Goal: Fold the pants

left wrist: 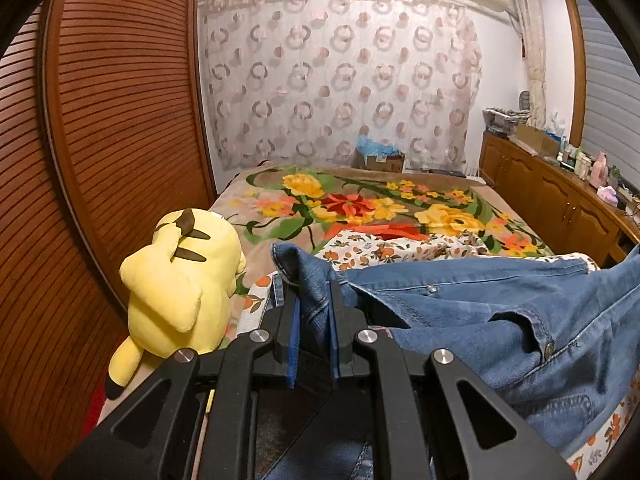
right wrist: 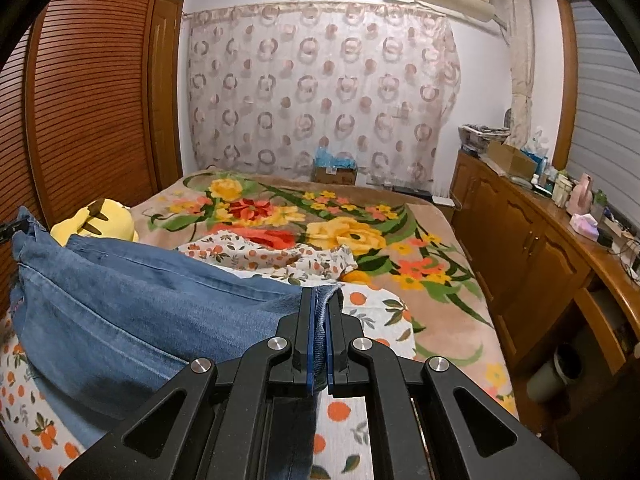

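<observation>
I hold the jeans [right wrist: 140, 300] stretched above the bed [right wrist: 440, 280], left gripper [left wrist: 314, 300] and right gripper [right wrist: 320, 308] each pinched tight on a denim edge. This looks like the carry-over of a fold. Next, I should lay both edges down evenly, clear of the yellow plush toy [left wrist: 180, 276].

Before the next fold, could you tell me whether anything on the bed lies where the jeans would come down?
Yes. Both the left gripper and right gripper are shut on the jeans. A crumpled floral cloth lies on the blanket just beyond them, and a yellow plush sits at their left end.
</observation>
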`<state>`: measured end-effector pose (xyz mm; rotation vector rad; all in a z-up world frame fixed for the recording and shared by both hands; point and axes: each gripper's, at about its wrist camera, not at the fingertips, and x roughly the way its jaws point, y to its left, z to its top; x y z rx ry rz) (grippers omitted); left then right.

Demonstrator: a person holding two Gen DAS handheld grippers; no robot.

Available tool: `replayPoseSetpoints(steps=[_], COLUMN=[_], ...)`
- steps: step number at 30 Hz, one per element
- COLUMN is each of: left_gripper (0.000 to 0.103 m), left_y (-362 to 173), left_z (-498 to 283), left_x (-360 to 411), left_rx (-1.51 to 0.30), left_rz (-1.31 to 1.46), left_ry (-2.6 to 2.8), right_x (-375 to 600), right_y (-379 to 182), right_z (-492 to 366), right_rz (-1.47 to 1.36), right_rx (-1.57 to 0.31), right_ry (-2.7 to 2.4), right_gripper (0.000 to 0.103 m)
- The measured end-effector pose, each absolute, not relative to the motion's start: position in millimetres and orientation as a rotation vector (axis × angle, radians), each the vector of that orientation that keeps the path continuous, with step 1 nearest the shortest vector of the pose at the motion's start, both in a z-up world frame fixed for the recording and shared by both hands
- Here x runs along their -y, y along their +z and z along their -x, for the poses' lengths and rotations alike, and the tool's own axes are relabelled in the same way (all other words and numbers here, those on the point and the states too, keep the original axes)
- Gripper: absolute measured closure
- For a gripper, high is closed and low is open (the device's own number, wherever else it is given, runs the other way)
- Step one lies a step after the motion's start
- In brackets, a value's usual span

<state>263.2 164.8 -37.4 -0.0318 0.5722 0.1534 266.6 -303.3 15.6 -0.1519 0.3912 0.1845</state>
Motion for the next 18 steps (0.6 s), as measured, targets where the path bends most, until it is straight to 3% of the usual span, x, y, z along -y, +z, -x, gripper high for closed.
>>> replayPoseSetpoints(steps=[18], left_gripper=[0.090], left_y=[-42.9], left_z=[-346.9], left_x=[-171.7], left_rx=[-0.606], left_rz=[0.009], left_ry=[0.166], right_x=[299.7], right_y=[-5.4], right_z=[-317.5], right_rz=[0.187], right_rx=[-0.436], right_ry=[0.173], right_gripper=[0.099])
